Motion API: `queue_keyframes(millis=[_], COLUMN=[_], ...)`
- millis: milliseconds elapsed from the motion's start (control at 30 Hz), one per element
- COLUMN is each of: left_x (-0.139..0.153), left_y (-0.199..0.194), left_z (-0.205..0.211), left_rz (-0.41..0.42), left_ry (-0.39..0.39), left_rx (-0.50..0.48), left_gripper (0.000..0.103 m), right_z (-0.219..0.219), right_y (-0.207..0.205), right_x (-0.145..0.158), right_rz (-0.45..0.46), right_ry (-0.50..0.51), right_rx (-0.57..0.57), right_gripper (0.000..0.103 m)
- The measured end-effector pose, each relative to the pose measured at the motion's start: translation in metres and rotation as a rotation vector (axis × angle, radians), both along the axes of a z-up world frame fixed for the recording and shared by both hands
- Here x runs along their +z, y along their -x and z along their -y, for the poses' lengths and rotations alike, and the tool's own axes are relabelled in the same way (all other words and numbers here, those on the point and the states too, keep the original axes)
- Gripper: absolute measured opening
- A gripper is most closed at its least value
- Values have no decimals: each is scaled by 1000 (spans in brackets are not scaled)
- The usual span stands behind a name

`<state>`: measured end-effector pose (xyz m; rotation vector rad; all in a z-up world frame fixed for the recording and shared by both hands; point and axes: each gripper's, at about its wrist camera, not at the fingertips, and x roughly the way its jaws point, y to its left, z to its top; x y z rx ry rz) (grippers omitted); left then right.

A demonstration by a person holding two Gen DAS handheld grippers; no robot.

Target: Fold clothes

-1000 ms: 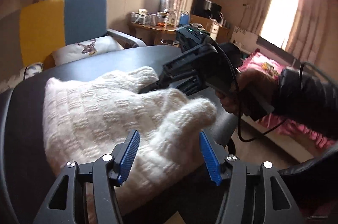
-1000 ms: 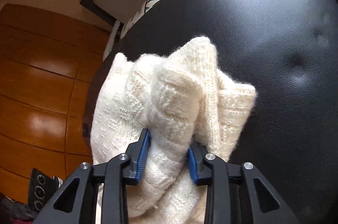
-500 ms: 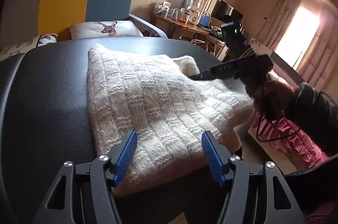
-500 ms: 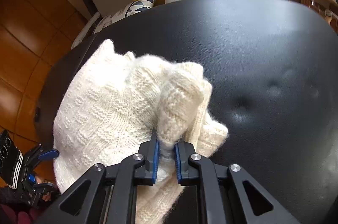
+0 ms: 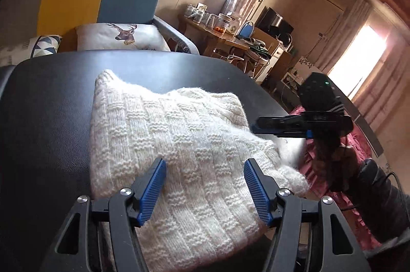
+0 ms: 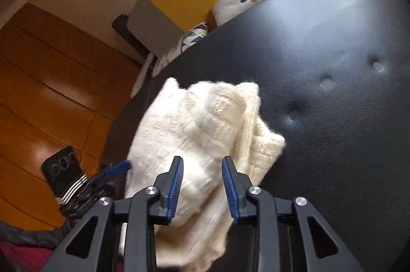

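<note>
Both grippers, left (image 5: 205, 184) and right (image 6: 202, 183), hung spread over sweater (image 5: 179, 143); unpinned fold could spring loose.

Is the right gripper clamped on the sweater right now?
No. The right gripper has its jaws apart, with the sweater lying loose on the black cushion beneath them.

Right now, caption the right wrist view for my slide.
Open right tongs over folded cream knit sweater on black leather surface.

Left gripper (image 5: 205, 184) spread wide, gripping nothing — right gripper (image 6: 202, 184) parted too, fingers level.
</note>
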<state>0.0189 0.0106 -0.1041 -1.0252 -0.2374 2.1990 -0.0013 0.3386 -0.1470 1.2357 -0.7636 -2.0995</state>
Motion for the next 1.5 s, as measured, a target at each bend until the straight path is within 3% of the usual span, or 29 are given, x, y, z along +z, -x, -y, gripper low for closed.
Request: queue_keyframes(millis=[167, 267, 367, 500, 633, 733, 833, 967, 1300, 1433, 1500], left_x=[9, 9, 6, 5, -8, -25, -37, -39, 7, 11, 8], left_y=[29, 44, 54, 62, 76, 78, 76, 76, 41, 11, -3], left_z=[-13, -27, -42, -67, -90, -103, -110, -107, -61, -38, -32], left_rz=[-33, -52, -67, -112, -116, -127, -162, -178, -241, -274, -287], left_ry=[64, 124, 192, 276, 355, 444, 472, 452, 334, 312, 316], left_rx=[-43, -95, -141, -220, -258, -273, -248, -209, -87, -45, -36], left_gripper=[64, 64, 64, 63, 63, 68, 75, 77, 76, 76, 76], right_z=[20, 43, 61, 86, 117, 122, 103, 83, 2, 17, 24], right_y=[-45, -55, -50, -30, -18, -33, -43, -56, -82, -64, -56], right_x=[27, 26, 17, -1, -25, -37, -51, -55, -19, -24, -35], right_rz=[11, -9, -20, -6, 114, 153, 152, 110, 36, 100, 140], right_ry=[-10, -100, -116, 33, 204, 96, 22, 108, 117, 98, 136], right_rx=[219, 290, 347, 439, 633, 726, 645, 473, -1, -33, -62], right_gripper=[54, 55, 55, 55, 57, 57, 47, 47, 53, 53, 53])
